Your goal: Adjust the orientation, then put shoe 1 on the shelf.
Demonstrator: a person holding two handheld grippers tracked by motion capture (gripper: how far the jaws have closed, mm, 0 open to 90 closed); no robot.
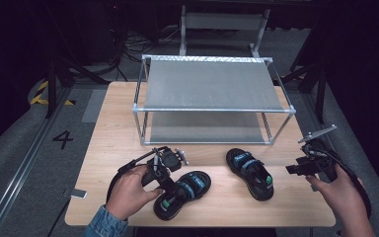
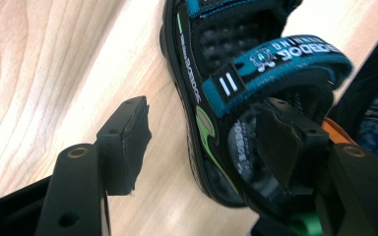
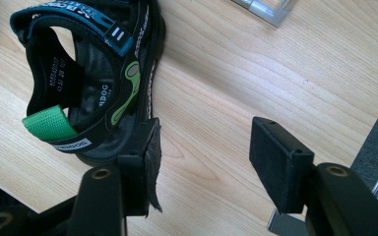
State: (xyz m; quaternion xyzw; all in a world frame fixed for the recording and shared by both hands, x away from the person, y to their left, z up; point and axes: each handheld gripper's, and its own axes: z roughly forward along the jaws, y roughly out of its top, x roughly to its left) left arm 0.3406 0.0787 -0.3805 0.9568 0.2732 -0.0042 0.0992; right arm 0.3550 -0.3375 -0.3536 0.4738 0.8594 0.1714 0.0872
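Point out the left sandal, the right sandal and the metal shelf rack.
left sandal (image 1: 182, 194): high view, on its strapped middle, by the left tongs.
right sandal (image 1: 249, 173): high view, on its footbed behind the blue strap.
metal shelf rack (image 1: 212, 110): high view, on the top shelf's front rail.

Two sandals on the surface (image 1: 128, 123), both in front of the rack (image 1: 212, 109): left sandal (image 1: 181, 194), right sandal (image 1: 250, 173). One two-tier rack. Two claws: left claw (image 1: 170, 160), right claw (image 1: 301, 168).
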